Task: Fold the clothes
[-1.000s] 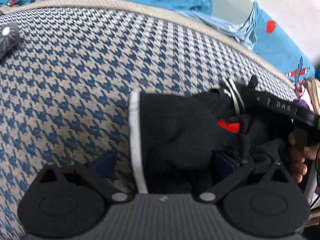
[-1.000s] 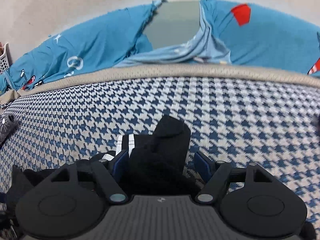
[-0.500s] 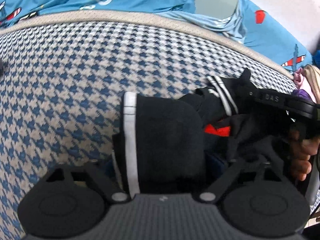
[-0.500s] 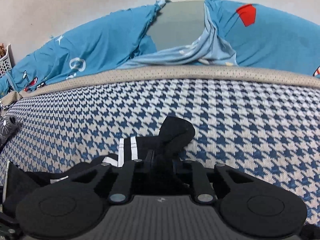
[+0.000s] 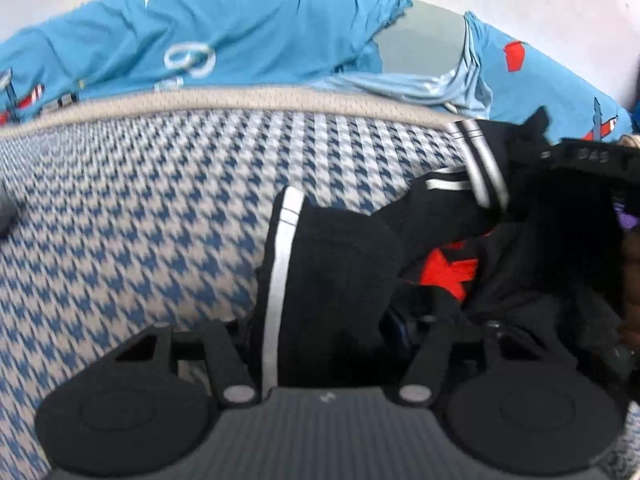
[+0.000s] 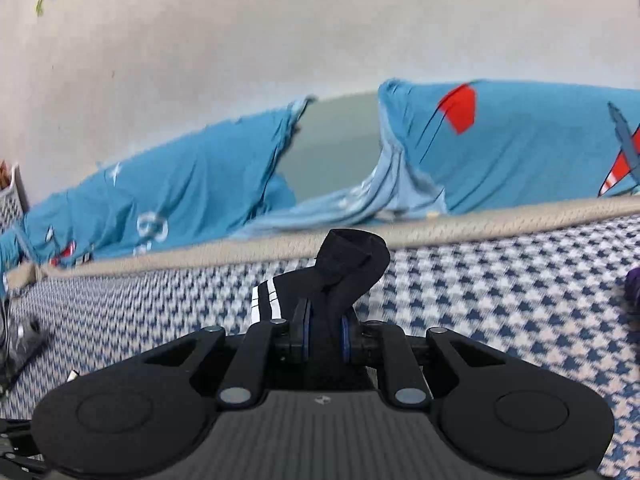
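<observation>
A black garment (image 5: 340,264) with white stripes and a red patch lies bunched on the blue-and-white houndstooth bed cover (image 5: 140,220). My left gripper (image 5: 324,332) has its jaws closing around a thick fold of it, and the cloth fills the gap between them. My right gripper (image 6: 324,328) is shut on another part of the garment (image 6: 352,256), whose striped end sticks up above the pads. In the left wrist view the right gripper (image 5: 580,160) shows at the right edge, with the cloth hanging from it and a person's hand (image 5: 630,256) behind it.
A blue bedsheet with plane prints (image 6: 520,148) is heaped along the pale wall behind the bed's beige edge (image 6: 480,220). A purple item (image 6: 634,284) lies at the right. Dark objects (image 6: 24,336) and a white basket (image 6: 12,200) sit at the left.
The right gripper's jaws closed on the garment and then rose with it. The left gripper's jaws narrowed around the cloth and the left hand lifted and tilted up.
</observation>
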{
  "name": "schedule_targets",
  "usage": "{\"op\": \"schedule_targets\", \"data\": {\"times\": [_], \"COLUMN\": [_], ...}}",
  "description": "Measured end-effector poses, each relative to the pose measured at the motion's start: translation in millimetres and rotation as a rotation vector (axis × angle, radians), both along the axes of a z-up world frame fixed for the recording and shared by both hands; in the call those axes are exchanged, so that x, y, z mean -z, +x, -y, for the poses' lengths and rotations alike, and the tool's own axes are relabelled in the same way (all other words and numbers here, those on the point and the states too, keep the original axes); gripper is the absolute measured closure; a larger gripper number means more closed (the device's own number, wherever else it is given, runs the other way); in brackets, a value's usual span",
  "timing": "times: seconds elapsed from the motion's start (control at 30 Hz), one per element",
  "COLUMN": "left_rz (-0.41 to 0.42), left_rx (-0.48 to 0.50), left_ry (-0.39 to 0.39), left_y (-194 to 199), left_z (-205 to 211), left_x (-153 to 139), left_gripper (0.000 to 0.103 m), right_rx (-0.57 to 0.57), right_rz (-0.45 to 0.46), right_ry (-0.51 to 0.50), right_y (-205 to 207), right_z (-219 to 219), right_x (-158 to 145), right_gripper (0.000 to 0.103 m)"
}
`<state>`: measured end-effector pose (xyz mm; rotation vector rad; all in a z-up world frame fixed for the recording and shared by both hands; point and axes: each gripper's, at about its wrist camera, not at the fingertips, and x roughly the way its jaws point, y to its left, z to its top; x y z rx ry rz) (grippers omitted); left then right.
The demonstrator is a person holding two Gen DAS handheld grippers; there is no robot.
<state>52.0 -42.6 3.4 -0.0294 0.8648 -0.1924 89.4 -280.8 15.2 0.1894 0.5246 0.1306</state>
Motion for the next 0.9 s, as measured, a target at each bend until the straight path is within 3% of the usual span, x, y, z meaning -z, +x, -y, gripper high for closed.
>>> {"op": "schedule_targets", "data": {"times": [0.27, 0.7, 0.83, 0.9], "left_rz": [0.097, 0.136, 0.096, 0.101], "left_rx": [-0.084, -0.192, -0.230, -0.235], "left_ry": [0.019, 0.037, -0.056, -0.052], "left_y": [27, 55, 60, 59], "left_z": [0, -10, -28, -32], "left_x": [-6, -1, -3, -5], "left_gripper": [0.050, 0.049, 0.038, 0.033], "right_rx": [0.077, 0.144, 0.184, 0.228], "right_rz": [0.108, 0.115, 0.087, 0.057], "right_ry": [0.052, 0.030, -0.013, -0.023], "right_y": [-3, 11, 17, 19], "right_z": [17, 26, 29, 33], "right_x": [-21, -16, -5, -1], "right_gripper": [0.088, 0.088, 0.087, 0.081]}}
